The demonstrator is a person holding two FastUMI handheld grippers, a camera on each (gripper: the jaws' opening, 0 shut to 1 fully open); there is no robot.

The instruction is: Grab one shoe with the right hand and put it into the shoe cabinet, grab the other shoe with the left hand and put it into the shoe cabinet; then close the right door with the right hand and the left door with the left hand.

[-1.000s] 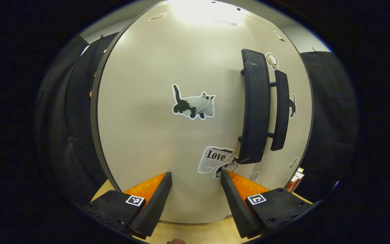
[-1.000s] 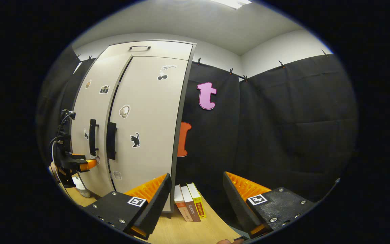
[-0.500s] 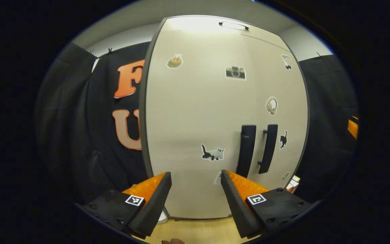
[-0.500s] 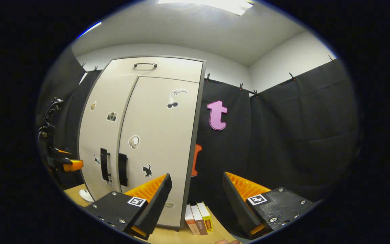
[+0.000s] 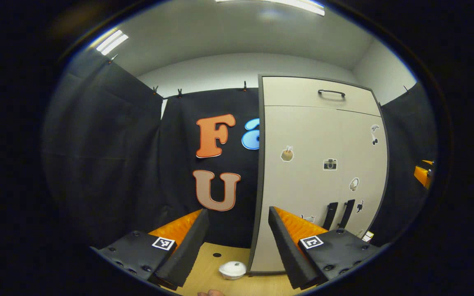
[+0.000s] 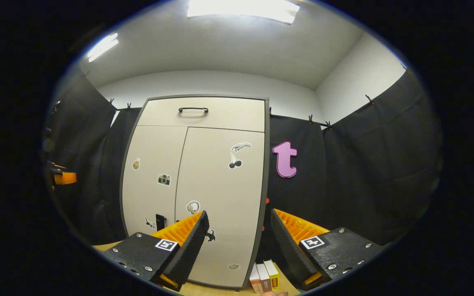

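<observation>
No writing could be read on the cabinet [image 6: 220, 185]; its doors carried only picture stickers, among them a camera sticker [image 6: 163, 179], cherries [image 6: 234, 163] and a small cat [image 5: 359, 206]. Both doors stood shut, flush with one another, their two dark handles [image 5: 339, 214] side by side at the seam. A drawer front with a handle [image 6: 193, 109] ran across the top. The shoes could not be seen; what lay inside the cabinet was hidden behind the doors.

Three books [image 6: 265, 276] stood upright on the wooden table [image 5: 237, 284] just beside the cabinet's right foot; their spine lettering was too small to read. A small white bowl [image 5: 232, 269] sat on the table near the cabinet's left corner, its contents not discernible.

The left gripper [image 5: 237, 224] hung well back from the cabinet, fingers spread wide with nothing between them. The right gripper [image 6: 239, 224] was likewise away from the doors, fingers wide and empty.
</observation>
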